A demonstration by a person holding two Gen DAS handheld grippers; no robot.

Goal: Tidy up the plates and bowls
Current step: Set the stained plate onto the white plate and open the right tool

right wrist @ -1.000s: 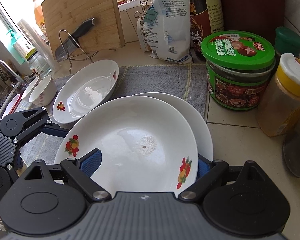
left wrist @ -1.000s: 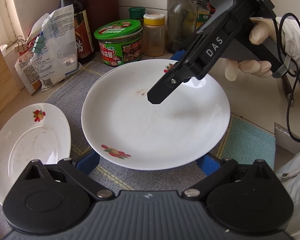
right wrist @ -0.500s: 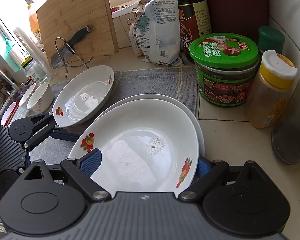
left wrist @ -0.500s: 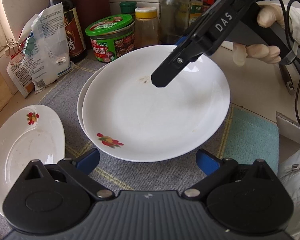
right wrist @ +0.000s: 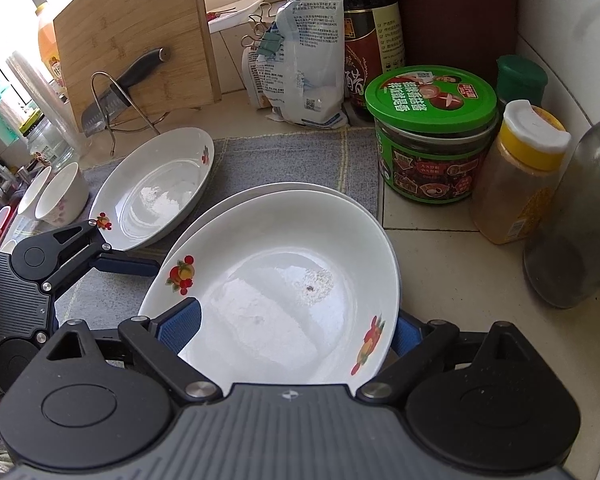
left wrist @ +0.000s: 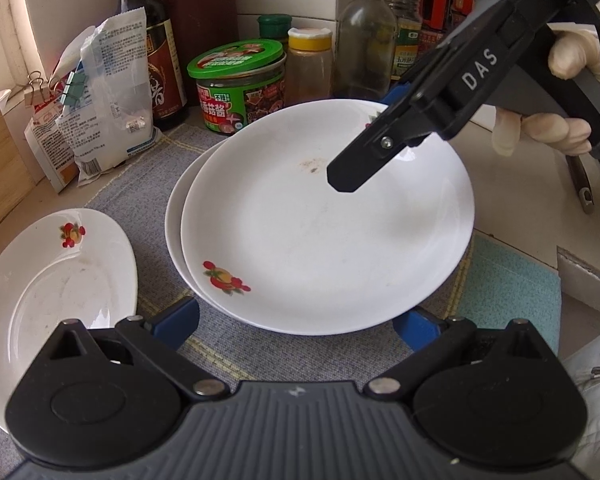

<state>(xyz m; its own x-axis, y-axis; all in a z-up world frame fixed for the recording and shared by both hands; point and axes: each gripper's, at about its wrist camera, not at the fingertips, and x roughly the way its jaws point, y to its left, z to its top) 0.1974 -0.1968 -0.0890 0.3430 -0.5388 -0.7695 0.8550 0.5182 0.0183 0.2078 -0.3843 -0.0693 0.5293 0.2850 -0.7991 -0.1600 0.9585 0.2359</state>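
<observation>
A pale tiled tabletop point(right wrist: 440, 252) runs into a corner under white wall tiles, with a bright window on the far left. A grey woven mat point(left wrist: 284, 356) covers its middle, and a teal cloth point(left wrist: 508, 292) lies just beside the mat's right edge.

On the mat sit two white plates with fruit prints, the top plate point(left wrist: 328, 236) stacked on the lower plate point(left wrist: 176, 220), whose rim shows on the left. A third plate point(left wrist: 52, 292) lies apart on the left part of the mat. Two small bowls point(right wrist: 56, 194) stand at the far left near the sink.

Along the wall stand a green-lidded jar point(left wrist: 240, 84), a yellow-capped spice jar point(left wrist: 310, 66), a clear bottle point(left wrist: 366, 36), a dark sauce bottle point(left wrist: 156, 40) and clipped white bags point(left wrist: 104, 100). A bamboo cutting board point(right wrist: 136, 36) leans upright by the window with a knife point(right wrist: 116, 96) on a wire rack before it.

The left tongs point(left wrist: 296, 322) are spread wide, with the near rim of the stacked plates between their blue pads and not pressed. The right tongs point(right wrist: 296, 326), held by a gloved hand point(left wrist: 556, 96), straddle the top plate's far rim; their jaws are opening, with the plate between them.
</observation>
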